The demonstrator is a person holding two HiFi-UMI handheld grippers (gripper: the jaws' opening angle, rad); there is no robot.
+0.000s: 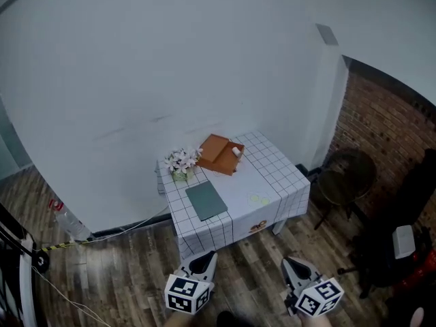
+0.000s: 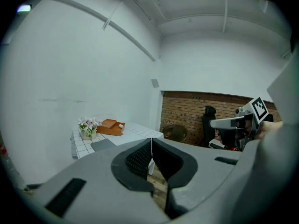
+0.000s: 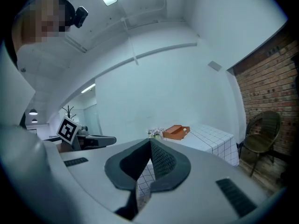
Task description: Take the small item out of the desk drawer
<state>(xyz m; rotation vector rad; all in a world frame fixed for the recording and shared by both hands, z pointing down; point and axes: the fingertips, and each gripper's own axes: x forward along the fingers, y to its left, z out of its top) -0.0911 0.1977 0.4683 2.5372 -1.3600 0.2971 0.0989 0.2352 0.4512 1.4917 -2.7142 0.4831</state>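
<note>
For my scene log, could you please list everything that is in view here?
table: one, white checked cloth, against the white wall
drawer box: one, orange-brown wood, back of the table
small item: one, white, at the drawer box's right side
flowers: one bunch in a pot, pink-white, table's back left corner
flat pad: one, dark grey-green, table's front left
round chair: one, dark brown, right of the table by the brick wall
bottle: one, clear plastic, floor at left
left gripper: one, grey, jaws shut, empty
right gripper: one, grey, jaws shut, empty
</note>
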